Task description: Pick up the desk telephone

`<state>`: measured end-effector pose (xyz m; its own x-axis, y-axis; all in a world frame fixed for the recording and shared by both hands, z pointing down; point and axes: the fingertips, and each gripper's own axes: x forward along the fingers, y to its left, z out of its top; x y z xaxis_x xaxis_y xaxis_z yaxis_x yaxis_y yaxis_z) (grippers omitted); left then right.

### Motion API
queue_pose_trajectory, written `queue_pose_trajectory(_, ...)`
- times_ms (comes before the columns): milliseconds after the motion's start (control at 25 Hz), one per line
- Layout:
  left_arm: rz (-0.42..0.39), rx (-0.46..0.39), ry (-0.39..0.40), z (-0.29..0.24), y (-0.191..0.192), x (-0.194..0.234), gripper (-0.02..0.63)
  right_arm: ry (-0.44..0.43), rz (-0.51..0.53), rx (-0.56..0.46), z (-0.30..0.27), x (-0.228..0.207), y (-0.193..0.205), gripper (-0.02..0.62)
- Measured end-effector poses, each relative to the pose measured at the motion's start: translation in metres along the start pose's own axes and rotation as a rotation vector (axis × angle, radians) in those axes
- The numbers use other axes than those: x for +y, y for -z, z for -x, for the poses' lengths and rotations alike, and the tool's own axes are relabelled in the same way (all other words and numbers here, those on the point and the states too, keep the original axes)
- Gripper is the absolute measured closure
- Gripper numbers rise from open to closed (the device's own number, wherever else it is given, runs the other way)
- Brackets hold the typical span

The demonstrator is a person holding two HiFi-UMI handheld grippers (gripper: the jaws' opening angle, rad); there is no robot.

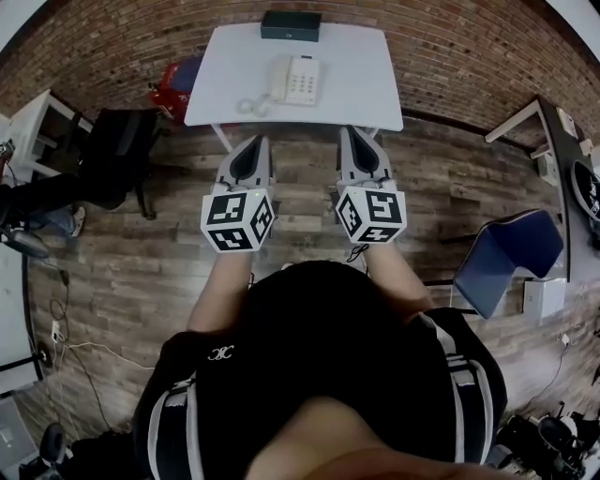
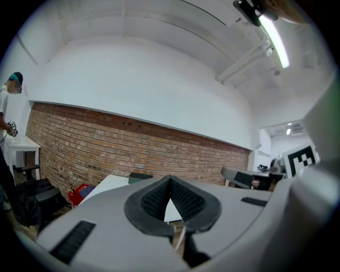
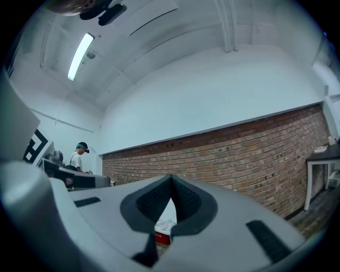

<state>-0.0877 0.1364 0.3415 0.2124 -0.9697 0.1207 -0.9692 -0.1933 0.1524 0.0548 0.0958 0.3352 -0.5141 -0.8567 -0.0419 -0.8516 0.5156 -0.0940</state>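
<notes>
A white desk telephone (image 1: 294, 80) with a coiled cord lies on the white table (image 1: 356, 94) against the brick wall in the head view. My left gripper (image 1: 255, 146) and right gripper (image 1: 354, 136) are held side by side in front of the table's near edge, short of the phone. Both are shut with nothing between the jaws. In the left gripper view the closed left gripper (image 2: 170, 183) points roughly level at the table (image 2: 109, 185). In the right gripper view the closed right gripper (image 3: 171, 181) hides most of the table.
A dark green box (image 1: 291, 24) sits at the table's far edge. A red bag (image 1: 176, 82) lies on the floor left of the table, beside a black chair (image 1: 117, 150). A blue chair (image 1: 511, 253) stands at right. A person (image 3: 80, 155) stands at another desk.
</notes>
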Motion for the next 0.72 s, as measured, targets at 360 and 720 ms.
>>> queue_pose_trajectory(360, -0.014, -0.018, 0.005, 0.006, -0.003, 0.031, 0.604, 0.031, 0.032, -0.027, -0.008, 0.025, 0.002, 0.597)
queue_pose_trajectory(720, -0.090, -0.032, 0.017, -0.009, -0.007, 0.030, 0.604, 0.040, 0.053, -0.039, -0.021, 0.021, 0.003, 0.597)
